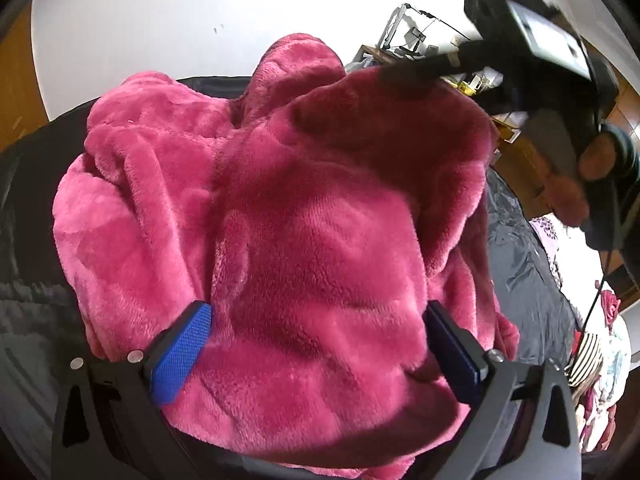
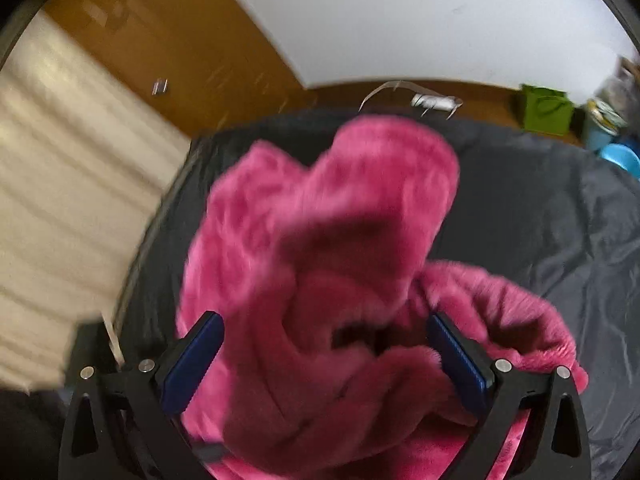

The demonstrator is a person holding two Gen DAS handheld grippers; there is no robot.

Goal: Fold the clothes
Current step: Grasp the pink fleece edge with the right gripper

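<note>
One pink fleece garment (image 1: 304, 216) was all the work in hand, and it was far from folded. It lay bunched on the dark sheet (image 2: 540, 208), heaped in thick rolls with no flat panel or clean edge showing. The left claw (image 1: 318, 344) stood with its blue pads spread wide, fleece bulging up between them, not pinched. The right claw (image 2: 326, 352) was likewise wide apart, with a loose fold or sleeve of the garment rearing up ahead of it; that view was smeared, so whether the pads touched the fabric I could not tell. Past the garment's far right side, more clothes (image 1: 600, 360) waited in a heap. By my reckoning the job was barely begun: spreading flat, tucking sleeves, folding, plus that whole heap, all remained.
</note>
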